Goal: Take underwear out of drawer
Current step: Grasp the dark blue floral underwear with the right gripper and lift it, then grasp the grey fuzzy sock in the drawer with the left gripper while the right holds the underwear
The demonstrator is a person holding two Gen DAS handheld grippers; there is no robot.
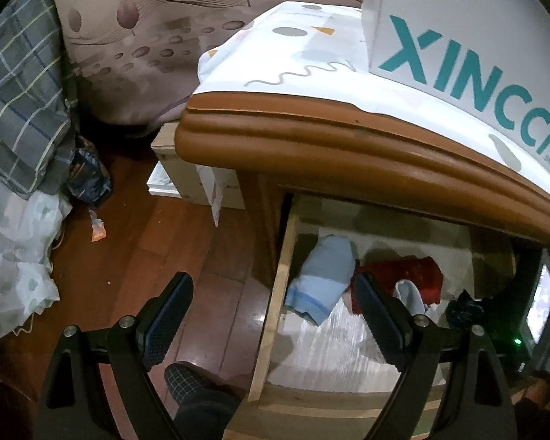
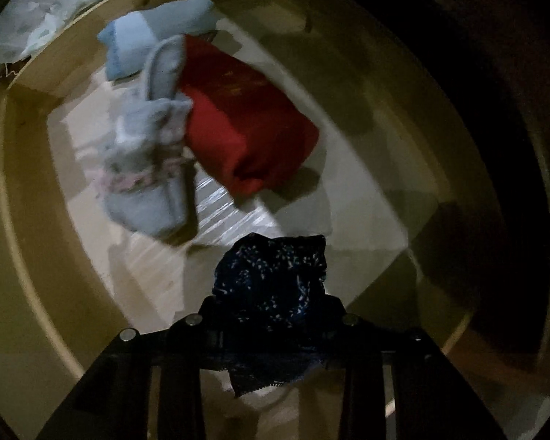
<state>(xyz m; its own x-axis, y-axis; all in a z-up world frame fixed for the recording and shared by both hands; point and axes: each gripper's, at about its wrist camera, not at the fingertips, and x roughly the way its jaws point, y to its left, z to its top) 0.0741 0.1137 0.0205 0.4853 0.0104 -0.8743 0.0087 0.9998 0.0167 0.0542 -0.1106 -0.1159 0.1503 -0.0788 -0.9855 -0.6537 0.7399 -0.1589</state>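
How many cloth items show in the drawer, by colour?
Light blue folded cloth: 1
Pale blue-grey cloth with pink floral band: 1
Red folded cloth: 1
Dark navy white-speckled cloth, clamped in the right hand-held gripper: 1
Total: 4

Open drawer under the cabinet top

In the drawer (image 1: 271, 315), folded underwear (image 1: 321, 278) lies left of a garment (image 1: 418, 275); a box (image 1: 469, 36) sits on the cabinet top (image 1: 348, 139).
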